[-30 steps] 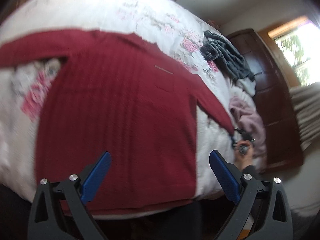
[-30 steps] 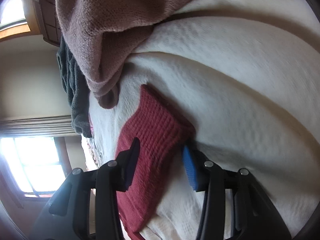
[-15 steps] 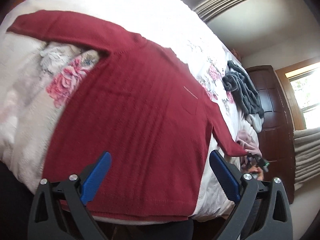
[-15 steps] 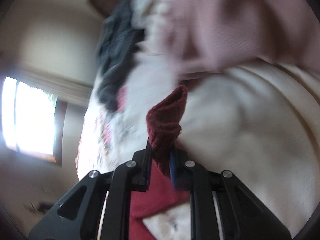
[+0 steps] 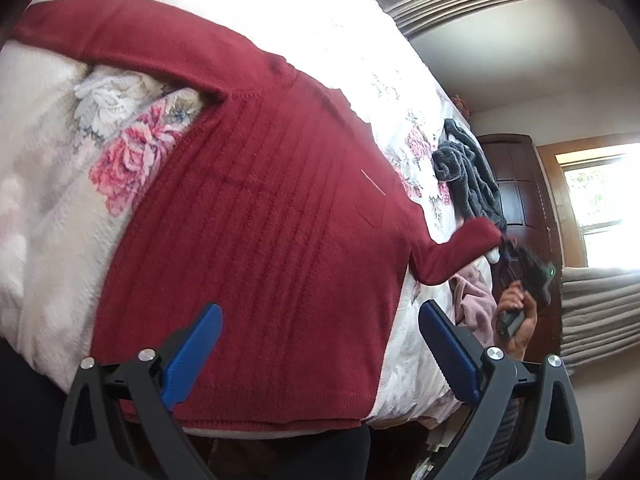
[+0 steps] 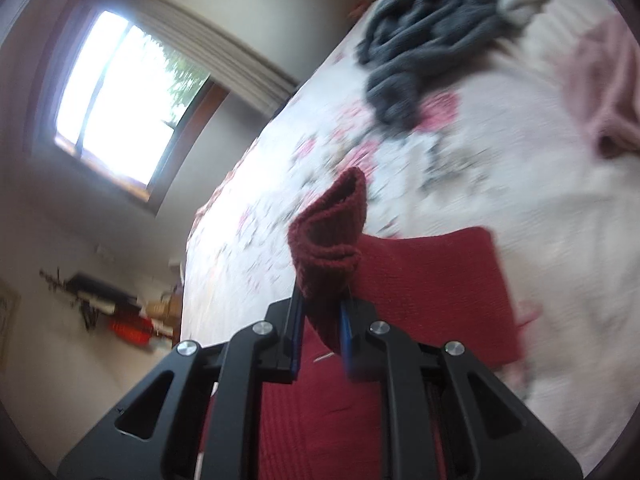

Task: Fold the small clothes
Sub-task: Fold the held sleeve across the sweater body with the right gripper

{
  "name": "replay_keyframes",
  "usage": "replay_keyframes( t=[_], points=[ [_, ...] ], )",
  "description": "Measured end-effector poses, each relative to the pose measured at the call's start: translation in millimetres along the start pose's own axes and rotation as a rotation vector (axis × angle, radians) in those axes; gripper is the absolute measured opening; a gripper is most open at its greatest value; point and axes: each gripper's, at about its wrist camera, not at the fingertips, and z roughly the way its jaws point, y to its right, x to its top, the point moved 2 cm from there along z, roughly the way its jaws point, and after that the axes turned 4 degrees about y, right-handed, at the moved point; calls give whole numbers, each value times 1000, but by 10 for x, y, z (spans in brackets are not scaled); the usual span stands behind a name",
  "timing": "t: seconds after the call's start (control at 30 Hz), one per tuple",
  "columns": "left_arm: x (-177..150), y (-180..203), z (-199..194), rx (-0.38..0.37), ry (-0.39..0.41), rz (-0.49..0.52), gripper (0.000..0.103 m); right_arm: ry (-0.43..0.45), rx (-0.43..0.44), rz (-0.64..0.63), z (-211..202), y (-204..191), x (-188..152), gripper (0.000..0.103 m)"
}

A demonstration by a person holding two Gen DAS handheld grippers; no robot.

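A dark red knitted sweater point(image 5: 256, 240) lies spread flat on the floral bedspread point(image 5: 52, 184), one sleeve stretched to the upper left. My left gripper point(image 5: 320, 354) hovers open above the sweater's hem, holding nothing. The other sleeve's cuff point(image 6: 330, 236) is pinched in my right gripper point(image 6: 322, 320), which is shut on it and holds it lifted off the bed. In the left wrist view that sleeve point(image 5: 460, 252) rises toward the right gripper point(image 5: 506, 246), held by a hand point(image 5: 520, 312).
A dark grey garment point(image 6: 424, 36) is bunched at the far side of the bed, with a pink one point(image 6: 608, 92) beside it. A dark wooden door point(image 5: 516, 196) and windows point(image 6: 116, 92) stand past the bed. The bed's near edge point(image 5: 280, 432) runs just under the hem.
My right gripper closed on the sleeve cuff and lifted it up off the bed, swinging toward the sweater's body. My left gripper stayed open and tilted to take in more of the sweater.
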Motion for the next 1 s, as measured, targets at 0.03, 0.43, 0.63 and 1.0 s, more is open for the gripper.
replay_keyframes(
  t=[0.03,0.43,0.63,1.0],
  points=[
    [31,-3,24,-13,-8,1,99,-24,9,-4,118,-98,-84,14],
    [431,122,468,-108,-76,43,99,-267,-111,-315,1545,-710,-1565,14],
    [726,375,991,-172,-154,51,99,-368,-134,-359,1871,-621,-2022,47],
    [1060,497,2664,-242,-286,-170,99,-180,42,-176,798,298,-2183,62]
  ],
)
